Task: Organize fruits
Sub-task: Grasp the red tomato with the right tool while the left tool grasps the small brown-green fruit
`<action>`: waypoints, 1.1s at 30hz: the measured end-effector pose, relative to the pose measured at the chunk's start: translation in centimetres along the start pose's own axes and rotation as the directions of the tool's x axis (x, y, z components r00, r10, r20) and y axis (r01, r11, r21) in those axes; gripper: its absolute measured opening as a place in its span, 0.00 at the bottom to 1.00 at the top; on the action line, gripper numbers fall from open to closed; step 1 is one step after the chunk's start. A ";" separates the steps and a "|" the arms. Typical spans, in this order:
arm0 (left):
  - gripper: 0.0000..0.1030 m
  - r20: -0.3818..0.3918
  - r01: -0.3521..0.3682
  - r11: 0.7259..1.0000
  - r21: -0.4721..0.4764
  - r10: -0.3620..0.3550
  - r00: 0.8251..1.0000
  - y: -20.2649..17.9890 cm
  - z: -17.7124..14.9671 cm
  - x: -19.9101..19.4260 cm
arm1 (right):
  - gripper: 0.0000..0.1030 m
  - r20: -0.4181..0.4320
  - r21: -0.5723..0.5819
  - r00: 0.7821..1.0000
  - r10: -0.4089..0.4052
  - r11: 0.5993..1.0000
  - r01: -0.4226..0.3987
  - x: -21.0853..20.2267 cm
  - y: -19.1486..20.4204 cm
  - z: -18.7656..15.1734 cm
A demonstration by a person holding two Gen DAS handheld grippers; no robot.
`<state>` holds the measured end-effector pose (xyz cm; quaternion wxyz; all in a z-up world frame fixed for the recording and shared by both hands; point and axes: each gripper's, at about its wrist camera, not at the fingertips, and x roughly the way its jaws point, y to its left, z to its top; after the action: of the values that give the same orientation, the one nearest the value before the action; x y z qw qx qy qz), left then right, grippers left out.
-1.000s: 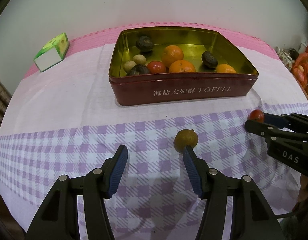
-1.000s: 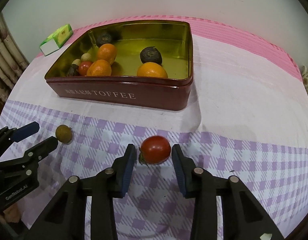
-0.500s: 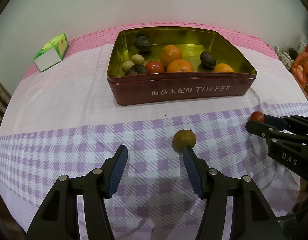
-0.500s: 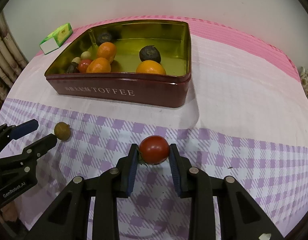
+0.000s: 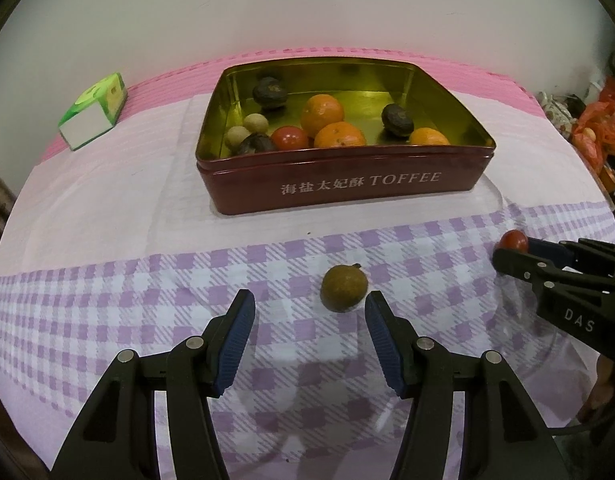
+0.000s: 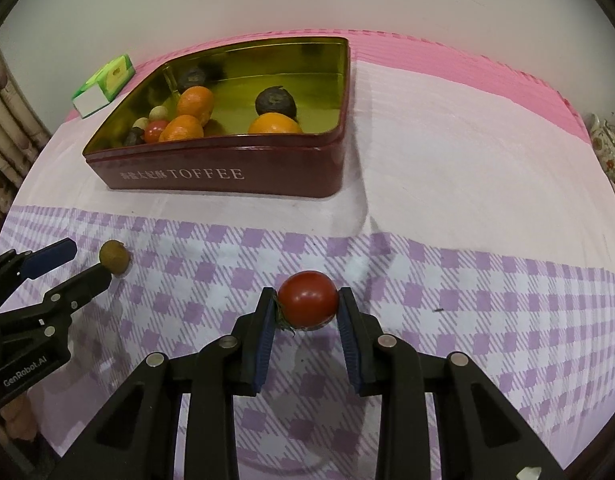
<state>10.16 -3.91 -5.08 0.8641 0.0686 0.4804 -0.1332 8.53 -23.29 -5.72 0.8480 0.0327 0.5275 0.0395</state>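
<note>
A dark red TOFFEE tin [image 5: 347, 188] with a gold inside stands on the table and holds oranges, a tomato, dark round fruits and pale small ones; it also shows in the right wrist view [image 6: 227, 174]. A small brown-green fruit [image 5: 343, 288] lies on the checked cloth just ahead of my open left gripper [image 5: 309, 316], nearer its right finger; the right wrist view shows the fruit [image 6: 114, 257] too. My right gripper [image 6: 307, 304] is shut on a red tomato [image 6: 308, 299], low over the cloth. The tomato [image 5: 514, 240] shows at the left view's right edge.
A green and white carton [image 5: 93, 116] lies at the back left of the table. Orange bags and clutter [image 5: 595, 128] sit past the table's right edge. A curtain [image 6: 7, 120] hangs at the left.
My right gripper has closed on the red tomato, which was loose between open fingers a second ago. My left gripper stays open and the brown-green fruit sits a little more between its fingers.
</note>
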 end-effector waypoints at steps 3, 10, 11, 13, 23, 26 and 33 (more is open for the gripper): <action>0.57 0.003 0.008 1.000 0.011 -0.008 1.000 -0.3 0.0 -0.1 | 0.27 0.000 0.007 1.000 0.005 1.000 -0.005 -0.1 -0.2 -0.2; 0.57 0.003 0.003 0.999 0.033 -0.003 1.000 -0.9 0.4 0.7 | 0.28 0.002 0.012 1.000 0.009 1.000 -0.009 -0.1 -0.2 -0.2; 0.57 0.002 0.004 1.000 0.031 -0.004 1.000 -0.9 0.6 0.8 | 0.28 0.002 0.012 1.000 0.009 1.000 -0.009 -0.2 -0.2 -0.2; 0.56 0.002 0.002 1.000 0.028 -0.003 1.000 -0.8 0.7 1.0 | 0.28 0.002 0.012 1.000 0.010 1.000 -0.010 -0.1 -0.1 -0.1; 0.42 -0.004 0.013 0.999 0.034 -0.013 1.000 -0.6 0.9 1.7 | 0.28 0.002 0.012 1.000 0.009 1.000 -0.009 -0.1 -0.2 -0.2; 0.37 -0.005 0.014 0.999 0.038 -0.014 1.000 -0.7 0.9 1.8 | 0.28 0.002 0.011 1.000 0.008 1.000 -0.008 -0.1 -0.1 -0.2; 0.29 -0.011 0.019 0.999 0.037 -0.019 1.000 -0.6 0.8 1.9 | 0.28 0.002 0.013 1.000 0.006 1.000 -0.006 -0.1 -0.1 -0.2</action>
<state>11.53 -5.02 -6.27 0.8588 0.0806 0.4831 -0.1500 8.28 -23.40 -5.75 0.8482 0.0397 0.5268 0.0388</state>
